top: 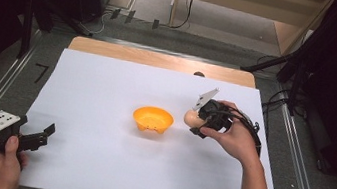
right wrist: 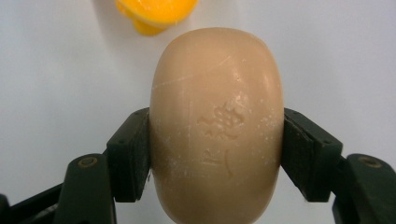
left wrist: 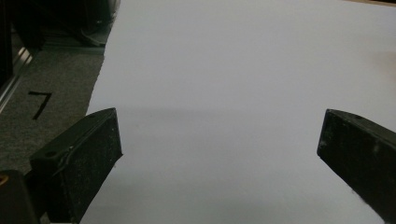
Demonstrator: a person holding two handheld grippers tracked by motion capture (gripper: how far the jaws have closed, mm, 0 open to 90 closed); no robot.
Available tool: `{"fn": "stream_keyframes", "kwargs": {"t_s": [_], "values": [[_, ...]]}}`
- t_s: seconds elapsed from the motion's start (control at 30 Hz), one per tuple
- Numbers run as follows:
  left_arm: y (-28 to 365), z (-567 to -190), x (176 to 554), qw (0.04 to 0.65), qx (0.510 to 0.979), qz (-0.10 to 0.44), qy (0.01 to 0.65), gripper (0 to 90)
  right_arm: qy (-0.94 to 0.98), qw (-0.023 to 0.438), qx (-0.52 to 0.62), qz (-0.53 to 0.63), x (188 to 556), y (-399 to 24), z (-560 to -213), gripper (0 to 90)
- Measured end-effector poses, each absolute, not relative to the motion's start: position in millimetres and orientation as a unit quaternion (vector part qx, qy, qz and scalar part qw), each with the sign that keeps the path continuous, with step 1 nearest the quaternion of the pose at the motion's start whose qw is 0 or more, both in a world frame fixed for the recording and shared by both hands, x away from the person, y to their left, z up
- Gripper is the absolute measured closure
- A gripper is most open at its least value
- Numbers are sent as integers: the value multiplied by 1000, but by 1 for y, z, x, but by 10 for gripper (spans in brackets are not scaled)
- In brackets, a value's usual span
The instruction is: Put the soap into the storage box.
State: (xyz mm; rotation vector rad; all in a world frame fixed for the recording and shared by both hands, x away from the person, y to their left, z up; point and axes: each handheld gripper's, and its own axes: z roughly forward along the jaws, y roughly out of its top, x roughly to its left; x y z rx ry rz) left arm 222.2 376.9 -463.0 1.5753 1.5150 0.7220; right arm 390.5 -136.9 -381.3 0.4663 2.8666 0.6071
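Beige soap (right wrist: pixel 216 126) is clamped between the right hand-held gripper (right wrist: pixel 216 154) jaws, just beside an orange bowl (top: pixel 152 119). Left hand-held gripper (left wrist: pixel 219 144) is held spread wide over the white sheet (left wrist: pixel 233 70).

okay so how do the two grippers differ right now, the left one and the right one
The left gripper has its jaws wide apart with nothing between them; the right gripper is clamped on a tan bar of soap. The left one sits near the white sheet's left edge; the right one is beside the orange bowl. Both are hand-held with black jaws.
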Motion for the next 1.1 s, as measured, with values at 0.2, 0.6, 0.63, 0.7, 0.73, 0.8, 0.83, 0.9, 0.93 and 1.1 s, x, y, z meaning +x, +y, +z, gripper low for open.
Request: {"fn": "stream_keyframes", "kwargs": {"t_s": [0.2,0.6,0.63,0.7,0.73,0.8,0.83,0.9,0.93,1.1], "values": [[377,-463,222,409,624,287,601,1,967,91,127,204,391,-119,-379,332],[376,-463,222,410,623,288,601,1,971,85,84,207,395,-86,-377,331],[376,-463,222,410,623,287,601,1,971,85,80,207,396,-83,-377,331],[376,-463,222,410,623,287,601,2,971,86,73,209,397,-77,-377,331],[377,-463,222,410,623,287,601,1,972,85,69,210,397,-74,-377,331],[377,-463,222,409,623,287,601,1,972,85,65,210,398,-68,-378,331],[377,-463,222,410,623,287,601,1,972,82,66,209,398,-66,-378,331],[377,-463,222,409,624,287,601,2,973,80,59,209,400,-60,-379,331],[377,-463,222,409,623,287,601,1,973,80,54,209,400,-57,-379,330],[377,-463,222,409,624,287,601,1,974,75,46,210,401,-46,-378,330]]}}
